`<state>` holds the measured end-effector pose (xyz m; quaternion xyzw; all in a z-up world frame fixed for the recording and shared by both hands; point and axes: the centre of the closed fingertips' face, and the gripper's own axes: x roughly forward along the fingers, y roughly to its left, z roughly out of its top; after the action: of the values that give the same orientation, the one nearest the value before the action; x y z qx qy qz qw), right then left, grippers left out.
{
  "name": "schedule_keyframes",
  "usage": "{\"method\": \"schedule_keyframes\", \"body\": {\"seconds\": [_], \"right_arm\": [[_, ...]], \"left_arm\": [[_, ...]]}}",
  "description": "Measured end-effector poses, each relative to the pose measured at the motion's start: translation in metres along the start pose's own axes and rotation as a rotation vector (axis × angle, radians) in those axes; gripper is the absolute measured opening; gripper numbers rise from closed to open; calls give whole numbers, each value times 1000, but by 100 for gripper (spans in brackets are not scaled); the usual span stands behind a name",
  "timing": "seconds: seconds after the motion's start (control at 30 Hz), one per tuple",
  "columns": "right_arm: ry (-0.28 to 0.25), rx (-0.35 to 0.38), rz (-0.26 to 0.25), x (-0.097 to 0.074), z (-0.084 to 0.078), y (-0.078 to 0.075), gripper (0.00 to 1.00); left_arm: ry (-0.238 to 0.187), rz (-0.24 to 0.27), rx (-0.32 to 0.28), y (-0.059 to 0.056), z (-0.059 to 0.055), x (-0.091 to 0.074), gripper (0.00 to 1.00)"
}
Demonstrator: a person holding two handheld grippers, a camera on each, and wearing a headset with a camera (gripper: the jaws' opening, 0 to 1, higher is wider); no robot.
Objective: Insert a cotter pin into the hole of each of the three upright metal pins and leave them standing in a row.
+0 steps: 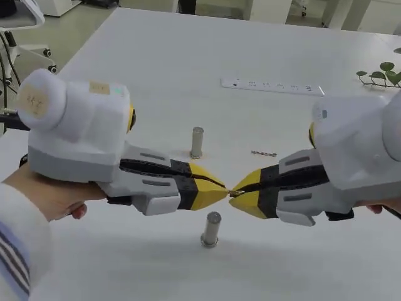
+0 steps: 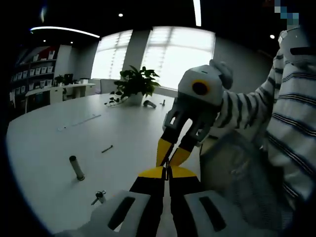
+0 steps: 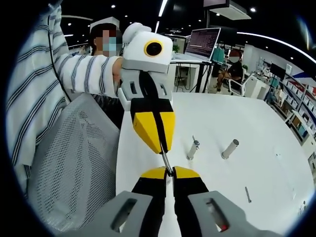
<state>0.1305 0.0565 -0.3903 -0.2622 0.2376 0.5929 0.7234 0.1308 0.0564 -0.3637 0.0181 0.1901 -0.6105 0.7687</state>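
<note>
My left gripper (image 1: pixel 224 190) and right gripper (image 1: pixel 237 195) meet tip to tip above the table. A thin metal cotter pin (image 3: pixel 166 162) spans the small gap between them, and both grippers are shut on it, one at each end. One upright metal pin (image 1: pixel 197 142) stands beyond the tips and another upright pin (image 1: pixel 211 228) stands nearer to me. In the right gripper view the nearer pin (image 3: pixel 193 149) has a thin wire sticking out at its top, while the farther pin (image 3: pixel 230 148) is bare. A loose cotter pin (image 1: pixel 264 153) lies on the table to the right.
A white power strip (image 1: pixel 272 86) lies at the back of the white table (image 1: pixel 156 56). A potted plant (image 1: pixel 382 72) sits at the far right edge. A mesh chair back (image 3: pixel 74 163) and a person's striped sleeve (image 3: pixel 74 74) are beside the table.
</note>
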Motion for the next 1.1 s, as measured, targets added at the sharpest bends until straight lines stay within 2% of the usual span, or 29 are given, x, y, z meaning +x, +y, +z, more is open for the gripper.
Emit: {"method": "schedule_keyframes", "body": {"seconds": [0.17,0.27,0.4,0.57,0.63,0.73,0.93,1.03,1.1], "right_arm": [[19,-10,33,0,-1,6,0],[25,-16,43,0,-3,8,0],[23,-20,58,-1,-3,11,0],[32,-22,49,-1,-6,8,0],[43,-24,47,0,-9,8,0],[59,-24,44,0,-14,7,0],[112,-8,-4,-2,-32,-3,0],[151,-2,-14,-1,-49,-6,0],[188,0,-18,0,-60,-5,0]], "left_arm": [[22,-26,25,-4,-4,1,0],[45,-35,77,-5,-7,2,0],[58,-46,66,-7,-9,1,0],[65,-42,127,-6,-11,3,0],[84,-42,164,-4,-14,3,0],[97,-26,171,0,-18,2,1],[174,13,159,12,-37,0,10],[194,29,154,16,-43,0,17],[209,27,153,16,-47,2,16]]}}
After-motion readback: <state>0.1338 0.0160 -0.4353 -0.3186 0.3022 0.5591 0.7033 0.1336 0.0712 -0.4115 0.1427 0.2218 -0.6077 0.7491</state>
